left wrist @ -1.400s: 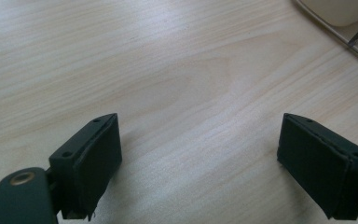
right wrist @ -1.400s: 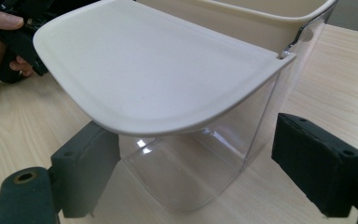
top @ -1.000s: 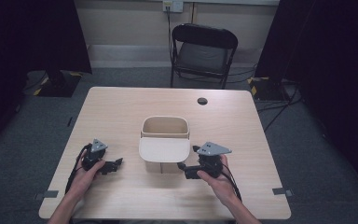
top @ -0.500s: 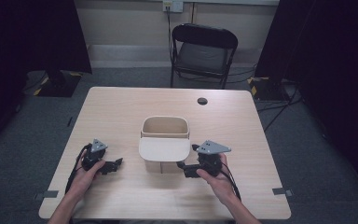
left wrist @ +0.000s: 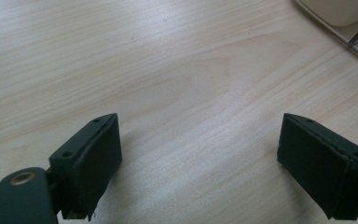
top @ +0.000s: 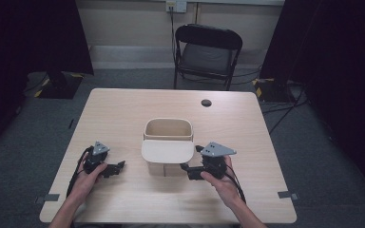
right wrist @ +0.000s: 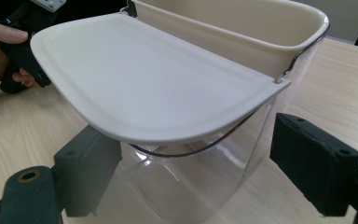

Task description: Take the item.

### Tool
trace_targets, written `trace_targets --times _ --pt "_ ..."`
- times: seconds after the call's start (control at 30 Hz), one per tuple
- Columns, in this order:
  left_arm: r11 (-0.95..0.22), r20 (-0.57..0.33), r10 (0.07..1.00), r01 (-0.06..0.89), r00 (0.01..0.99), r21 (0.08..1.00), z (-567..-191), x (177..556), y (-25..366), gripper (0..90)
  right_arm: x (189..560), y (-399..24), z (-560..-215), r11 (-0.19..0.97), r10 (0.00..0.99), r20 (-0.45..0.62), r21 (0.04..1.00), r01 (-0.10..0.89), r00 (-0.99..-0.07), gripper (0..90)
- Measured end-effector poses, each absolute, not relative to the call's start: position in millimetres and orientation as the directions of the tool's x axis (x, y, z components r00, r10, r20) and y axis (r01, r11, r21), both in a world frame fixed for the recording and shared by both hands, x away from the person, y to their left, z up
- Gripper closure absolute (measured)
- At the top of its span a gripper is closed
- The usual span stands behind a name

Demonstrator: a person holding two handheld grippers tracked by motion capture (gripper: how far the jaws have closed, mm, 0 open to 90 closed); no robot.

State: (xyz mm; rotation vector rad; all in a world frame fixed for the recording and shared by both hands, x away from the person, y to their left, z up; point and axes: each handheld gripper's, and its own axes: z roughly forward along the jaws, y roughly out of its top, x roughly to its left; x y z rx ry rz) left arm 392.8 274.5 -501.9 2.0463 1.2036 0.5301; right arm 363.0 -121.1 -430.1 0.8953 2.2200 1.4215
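A bin with a clear body (right wrist: 200,186) and a cream rim (top: 167,128) stands at the middle of the table. Its cream lid (top: 167,151) (right wrist: 140,88) is flipped out flat toward me. My right gripper (top: 186,170) (right wrist: 198,140) sits low at the bin's near right, under the lid. Its jaws have just been closing a little; the clear wall lies between them, and the pads stand apart from it. My left gripper (top: 117,167) (left wrist: 200,158) rests open over bare wood, left of the bin, with nothing between its pads.
The light wood table (top: 123,109) carries a small black disc (top: 206,102) near its far edge. A black folding chair (top: 208,50) stands behind the table. In the right gripper view, the other hand (right wrist: 0,51) shows beyond the lid.
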Motion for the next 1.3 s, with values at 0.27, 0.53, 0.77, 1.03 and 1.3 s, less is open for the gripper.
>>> trace_targets --times 0.27,0.53,0.77,1.03,1.3 --pt "-0.327 -0.001 0.874 0.590 0.485 0.738 -502.0 392.8 274.4 13.0 362.9 -120.6 -427.6 0.303 0.672 0.031 0.900 0.313 -0.740 15.9" --pt "-0.329 0.001 0.874 0.590 0.486 0.737 -501.9 392.8 274.6 13.0 365.7 -118.2 -425.0 0.311 0.668 0.026 0.898 0.312 -0.743 16.0" --pt "-0.326 -0.001 0.874 0.590 0.485 0.738 -502.0 392.8 274.4 13.0 366.3 -117.9 -424.6 0.308 0.668 0.030 0.898 0.313 -0.743 16.2" --pt "-0.329 0.001 0.874 0.590 0.486 0.737 -501.9 392.8 274.6 13.0 366.0 -117.4 -423.5 0.307 0.671 0.021 0.902 0.304 -0.741 16.2" --pt "-0.329 0.001 0.874 0.590 0.486 0.737 -501.9 392.8 274.6 13.0 366.5 -116.7 -421.7 0.305 0.671 0.022 0.903 0.302 -0.741 16.2"
